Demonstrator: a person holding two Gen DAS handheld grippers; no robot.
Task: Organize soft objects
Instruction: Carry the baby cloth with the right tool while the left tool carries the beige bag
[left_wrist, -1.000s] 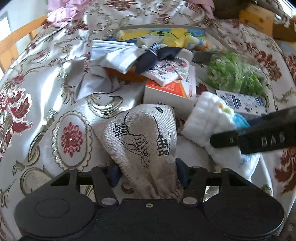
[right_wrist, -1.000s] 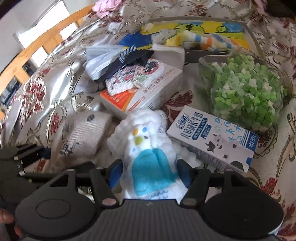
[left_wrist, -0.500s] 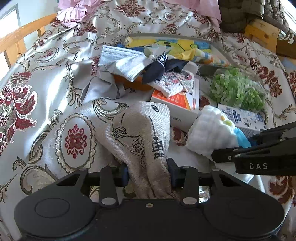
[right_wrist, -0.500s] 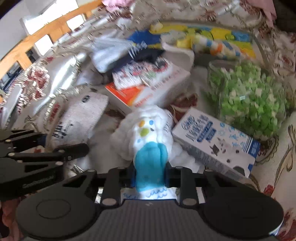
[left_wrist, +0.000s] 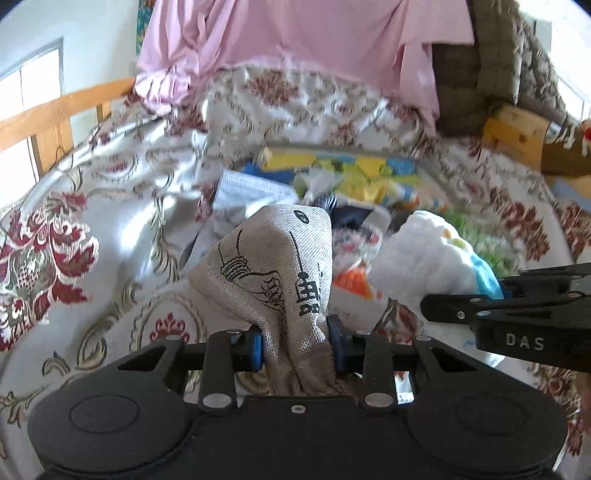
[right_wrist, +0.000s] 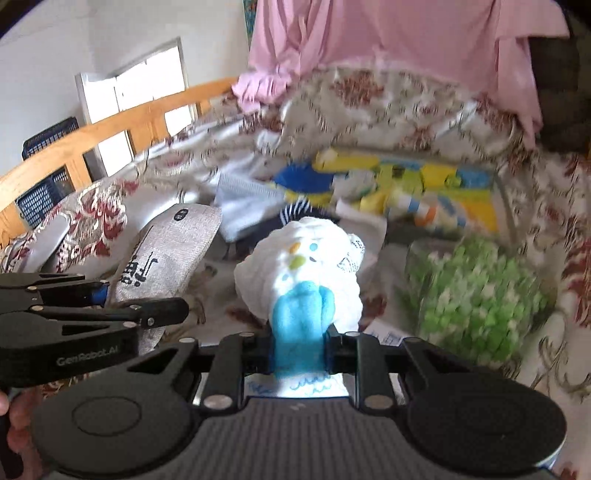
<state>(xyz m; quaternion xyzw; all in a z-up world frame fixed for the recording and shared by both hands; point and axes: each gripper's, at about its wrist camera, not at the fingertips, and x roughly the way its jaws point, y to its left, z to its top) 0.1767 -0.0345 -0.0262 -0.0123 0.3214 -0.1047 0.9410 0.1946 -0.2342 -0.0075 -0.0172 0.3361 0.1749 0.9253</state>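
Step in hand: carrying. The left claw (left_wrist: 295, 345) is clenched on the linen pouch (left_wrist: 275, 273); the right claw (right_wrist: 300, 350) grasps the white towel (right_wrist: 301, 273). Both hang above the bed (left_wrist: 110, 206). Next: release them into the tray (right_wrist: 476, 199).

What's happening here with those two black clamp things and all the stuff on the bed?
A person is sorting soft things with a pair of hand-held tongs. The left tongs are shut on a beige linen pouch printed with black drawings, and the right tongs are shut on a fluffy white cloth with a blue patch. Both pieces are held up above the flowered bedspread, where more cloths, boxes and a bag of green bits lie.
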